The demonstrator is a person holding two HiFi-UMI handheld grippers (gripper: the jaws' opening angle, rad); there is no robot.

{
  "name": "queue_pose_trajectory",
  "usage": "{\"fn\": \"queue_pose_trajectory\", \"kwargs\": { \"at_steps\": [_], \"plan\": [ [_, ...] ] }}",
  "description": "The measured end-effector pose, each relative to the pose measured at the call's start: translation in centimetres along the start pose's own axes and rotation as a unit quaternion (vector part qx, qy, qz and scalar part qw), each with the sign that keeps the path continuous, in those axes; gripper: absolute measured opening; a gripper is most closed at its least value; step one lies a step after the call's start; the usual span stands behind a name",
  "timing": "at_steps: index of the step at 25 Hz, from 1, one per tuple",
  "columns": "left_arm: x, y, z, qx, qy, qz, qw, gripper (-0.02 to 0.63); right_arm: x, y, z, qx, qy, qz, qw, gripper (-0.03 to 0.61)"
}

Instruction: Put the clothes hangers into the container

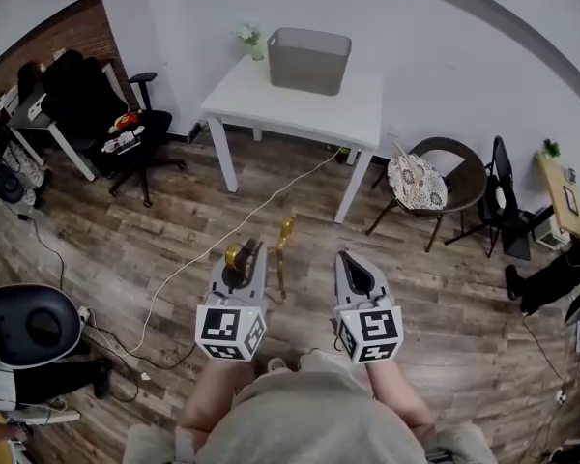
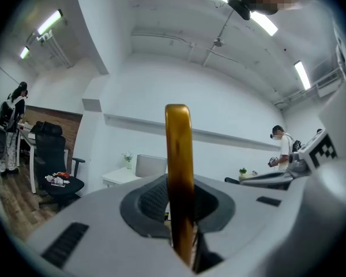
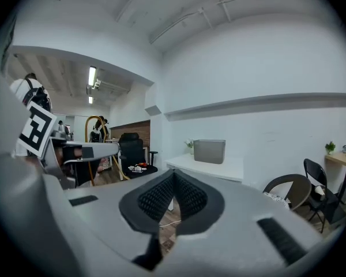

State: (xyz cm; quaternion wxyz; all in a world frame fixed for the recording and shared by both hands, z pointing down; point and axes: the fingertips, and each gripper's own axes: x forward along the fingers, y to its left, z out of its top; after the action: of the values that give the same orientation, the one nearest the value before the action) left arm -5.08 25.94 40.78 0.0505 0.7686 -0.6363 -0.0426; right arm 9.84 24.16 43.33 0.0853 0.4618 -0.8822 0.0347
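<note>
Clamped between the jaws of the left claw (image 1: 240, 252): a gold clothes hanger (image 2: 179, 166), standing upright, held out above the wood floor (image 1: 174, 230). Just beside it, the right claw (image 1: 354, 262), jaws closed together on nothing. Well ahead, on a white surface (image 1: 300, 114) against the wall, an open grey container (image 1: 309, 59) beside a small plant (image 1: 248, 37).

Pale grey left gripper (image 1: 245, 252) and right gripper (image 1: 351, 259), black-and-white marker cubes (image 1: 230, 332), dark ribbed jaws; grey-beige top (image 1: 309, 416).
</note>
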Motion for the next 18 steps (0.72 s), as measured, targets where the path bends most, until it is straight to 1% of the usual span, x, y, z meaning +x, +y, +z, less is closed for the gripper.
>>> {"fn": "queue_pose_trajectory", "kwargs": {
  "at_steps": [4, 8, 14, 18],
  "plan": [
    [-1.4, -0.1, 0.3, 0.003, -0.004, -0.001, 1.0000, 0.055, -1.0, 0.8, -0.2, -0.001, 0.003, 0.003, 1.000, 0.000],
    [-2.0, 0.2, 0.4, 0.006, -0.005, -0.006, 1.0000, 0.055, -1.2, 1.7, -0.6, 0.014, 0.004, 0.011, 1.000, 0.000],
    [-2.2, 0.7, 0.9, 0.007, -0.010, -0.015, 0.9998, 0.055, -0.8, 2.2, -0.5, 0.023, 0.000, 0.001, 1.000, 0.000],
    [-2.4, 1.3, 1.3, 0.010, -0.014, -0.019, 0.9997, 0.055, -0.4, 3.0, -0.5, 0.026, 0.000, 0.006, 1.000, 0.000]
  ]
}}
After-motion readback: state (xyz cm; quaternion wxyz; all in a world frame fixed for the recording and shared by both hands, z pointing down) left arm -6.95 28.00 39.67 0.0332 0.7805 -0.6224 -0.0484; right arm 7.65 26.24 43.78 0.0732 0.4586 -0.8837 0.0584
